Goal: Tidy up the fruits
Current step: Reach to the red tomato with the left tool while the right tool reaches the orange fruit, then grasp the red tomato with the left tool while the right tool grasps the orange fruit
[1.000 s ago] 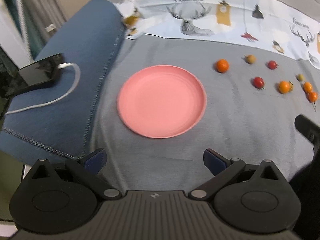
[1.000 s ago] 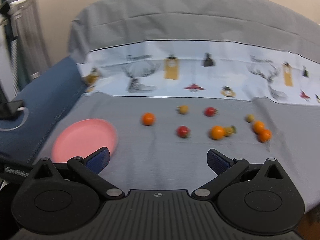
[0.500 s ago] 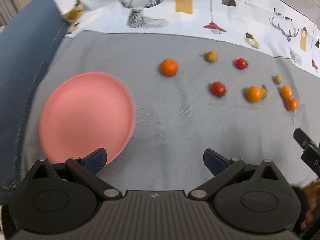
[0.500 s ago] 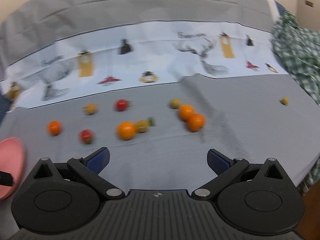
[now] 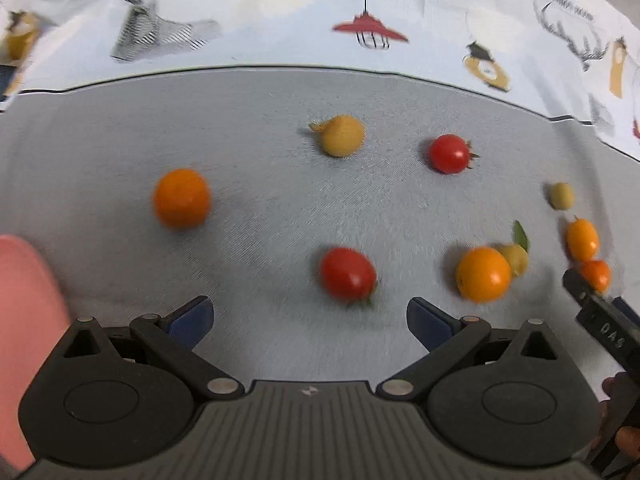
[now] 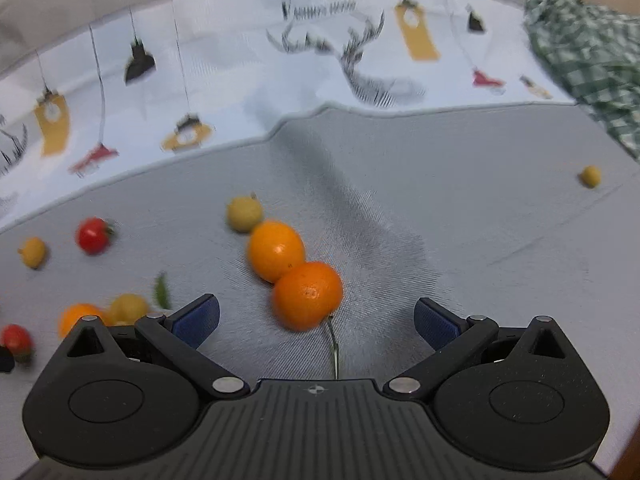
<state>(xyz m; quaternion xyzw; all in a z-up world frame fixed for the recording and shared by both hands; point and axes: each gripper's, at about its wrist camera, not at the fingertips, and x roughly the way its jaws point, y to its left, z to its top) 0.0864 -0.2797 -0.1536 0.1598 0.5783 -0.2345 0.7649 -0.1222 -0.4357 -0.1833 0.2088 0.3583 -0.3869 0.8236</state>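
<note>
Both tools, left [image 5: 310,322] and right [image 6: 316,320], gape above smooth round fruits [image 6: 307,295] on woven grey cloth [image 6: 440,208].

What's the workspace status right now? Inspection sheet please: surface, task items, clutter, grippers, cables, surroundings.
Surface: grey cloth, with a printed white cloth behind it.
Task items: loose small fruits on the cloth. Near red tomato lies ahead of the left gripper; two touching orange fruits lie ahead of the right gripper. Pink plate at the left edge, only partly in view.
Clutter: stray yellow fruit far right, apart from the rest.
Grippers: both open, holding nothing.
Cables: nothing seen.
Surroundings: green checked fabric at the far right.
</note>
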